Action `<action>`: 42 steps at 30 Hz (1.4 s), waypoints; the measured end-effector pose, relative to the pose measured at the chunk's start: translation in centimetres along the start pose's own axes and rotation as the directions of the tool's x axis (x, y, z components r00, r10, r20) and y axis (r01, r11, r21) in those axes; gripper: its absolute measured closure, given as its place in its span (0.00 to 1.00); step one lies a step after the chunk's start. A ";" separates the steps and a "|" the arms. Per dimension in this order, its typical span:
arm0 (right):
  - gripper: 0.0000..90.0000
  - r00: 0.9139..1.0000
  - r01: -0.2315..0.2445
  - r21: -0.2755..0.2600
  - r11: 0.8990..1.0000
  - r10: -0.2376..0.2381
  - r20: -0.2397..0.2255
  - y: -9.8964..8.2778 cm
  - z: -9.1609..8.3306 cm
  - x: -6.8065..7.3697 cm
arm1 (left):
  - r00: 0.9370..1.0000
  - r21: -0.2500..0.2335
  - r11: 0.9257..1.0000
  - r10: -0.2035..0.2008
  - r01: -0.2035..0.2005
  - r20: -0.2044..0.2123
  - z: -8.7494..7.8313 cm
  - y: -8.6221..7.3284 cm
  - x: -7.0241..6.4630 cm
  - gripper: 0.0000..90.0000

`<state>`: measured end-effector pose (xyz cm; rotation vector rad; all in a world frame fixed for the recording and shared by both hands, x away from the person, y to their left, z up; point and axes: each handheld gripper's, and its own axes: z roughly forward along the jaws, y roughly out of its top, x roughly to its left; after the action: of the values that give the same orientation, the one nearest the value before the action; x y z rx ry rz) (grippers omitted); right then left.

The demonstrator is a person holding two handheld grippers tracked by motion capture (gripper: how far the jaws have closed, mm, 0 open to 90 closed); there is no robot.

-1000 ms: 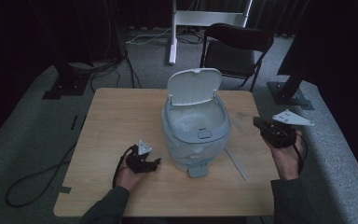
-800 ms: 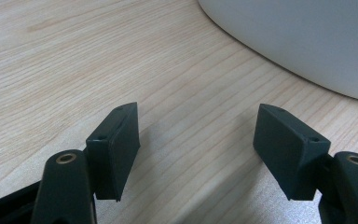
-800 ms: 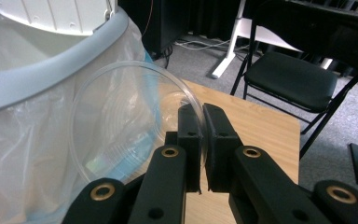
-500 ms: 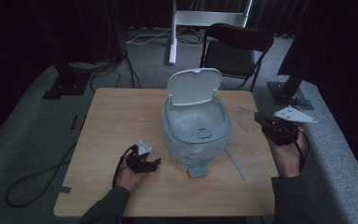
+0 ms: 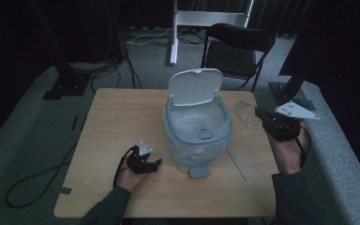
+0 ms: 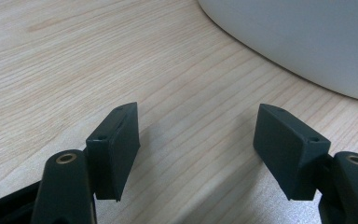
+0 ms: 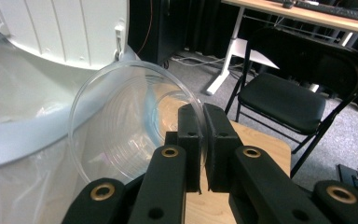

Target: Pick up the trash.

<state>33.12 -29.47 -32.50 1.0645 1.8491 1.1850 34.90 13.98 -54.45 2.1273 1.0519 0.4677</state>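
Since earlier frame: right gripper lifted, cup carried closer to bin; left gripper unmoved.

Left gripper (image 5: 146, 164) resting on table (image 5: 112, 117) beside pedal bin (image 5: 197, 136); jaws wide apart, nothing between.

Pedal bin mid-table, lid raised, clear liner inside.

Right gripper (image 7: 204, 140) clamped on rim of clear plastic cup (image 7: 126, 121), apparently empty, held just right of bin.

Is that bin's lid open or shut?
Open. The trash bin has its white lid flipped up and standing at the back, so the clear liner bag inside shows in the high view.
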 end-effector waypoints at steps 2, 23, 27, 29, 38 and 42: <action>0.96 1.000 0.001 -0.003 1.000 -0.001 0.000 0.1 -0.1 0.0 | 1.000 0.000 1.000 0.000 0.000 0.000 0.0 0.0 0.0 0.35; 0.96 1.000 0.022 -0.093 0.995 -0.023 -0.012 2.7 -0.4 1.4 | 1.000 0.000 1.000 0.000 0.000 0.000 0.0 0.0 0.0 0.35; 0.96 0.999 0.031 -0.098 0.995 -0.033 -0.026 3.0 -0.2 1.9 | 1.000 0.000 1.000 0.000 0.000 0.000 0.0 0.0 0.0 0.35; 0.96 0.999 0.035 -0.100 0.994 -0.038 -0.033 3.1 0.0 2.2 | 1.000 0.001 1.000 0.001 -0.001 0.000 0.0 0.0 0.0 0.34; 0.96 0.997 0.050 -0.122 0.991 -0.057 -0.054 3.9 0.1 3.0 | 1.000 0.001 1.000 0.001 -0.001 0.000 0.0 0.0 0.0 0.34; 0.96 0.995 0.056 -0.134 0.989 -0.066 -0.069 4.2 0.3 3.6 | 1.000 0.001 1.000 0.001 -0.001 0.001 0.0 0.0 0.0 0.34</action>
<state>32.99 -25.03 -29.14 0.8966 1.8180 1.3061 34.90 13.97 -54.45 2.1286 1.0510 0.4671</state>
